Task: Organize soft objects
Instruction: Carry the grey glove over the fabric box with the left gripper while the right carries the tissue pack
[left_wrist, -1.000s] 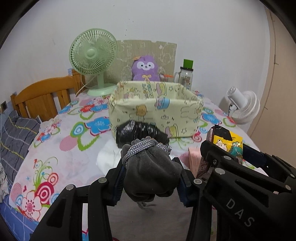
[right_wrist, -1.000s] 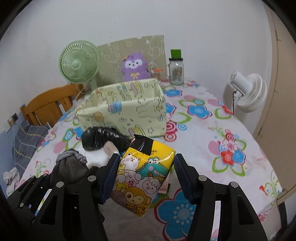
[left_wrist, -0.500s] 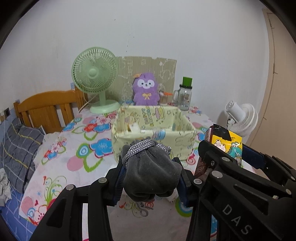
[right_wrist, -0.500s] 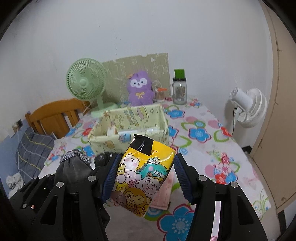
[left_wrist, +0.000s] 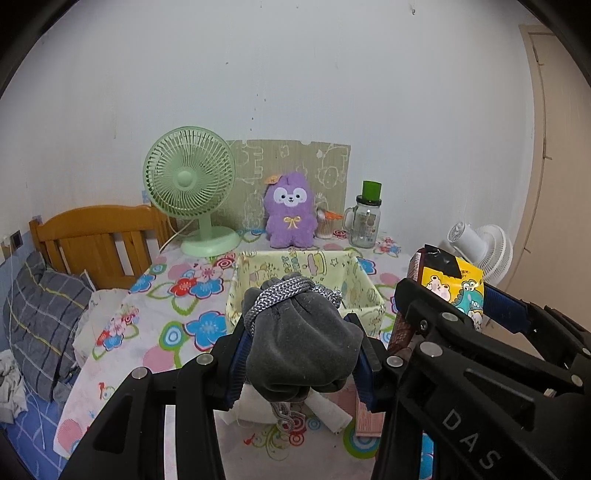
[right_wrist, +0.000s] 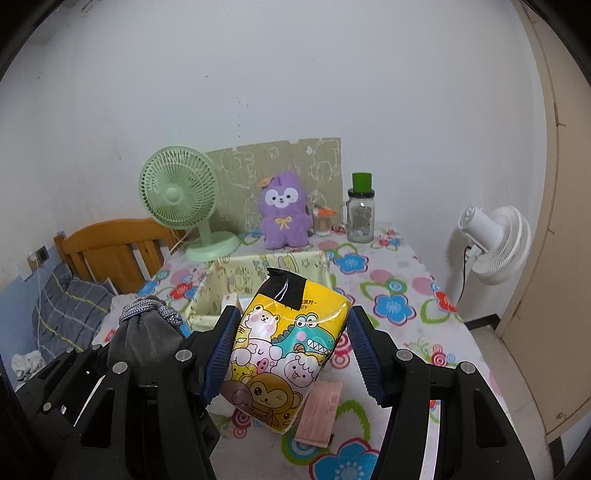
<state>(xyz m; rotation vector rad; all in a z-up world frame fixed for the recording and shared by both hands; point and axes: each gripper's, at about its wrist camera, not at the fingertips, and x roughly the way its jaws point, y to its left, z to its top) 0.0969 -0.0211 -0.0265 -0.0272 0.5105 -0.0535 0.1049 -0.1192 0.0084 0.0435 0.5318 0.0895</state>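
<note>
My left gripper (left_wrist: 301, 350) is shut on a grey drawstring pouch (left_wrist: 299, 343) tied with a braided cord, held up in the air. My right gripper (right_wrist: 291, 354) is shut on a yellow cartoon tissue pack (right_wrist: 284, 354), also lifted; the same pack (left_wrist: 454, 288) shows at the right of the left wrist view. Below and ahead of both stands a pale yellow fabric bin (left_wrist: 364, 284), open at the top, with a small white item inside (right_wrist: 232, 299). White rolled items (left_wrist: 328, 413) and a pink packet (right_wrist: 319, 417) lie on the table under the grippers.
The floral tablecloth (right_wrist: 391, 306) covers the table. At the back stand a green fan (left_wrist: 192, 188), a purple plush (left_wrist: 290, 214), a jar with a green lid (left_wrist: 367, 218) and a cardboard sheet. A white fan (right_wrist: 495, 243) stands right of the table; a wooden bed frame (left_wrist: 99, 240) is left.
Both grippers have risen with the pouch and the tissue pack still held. The bin now sits lower in both views and its inside shows. The black bag is out of sight.
</note>
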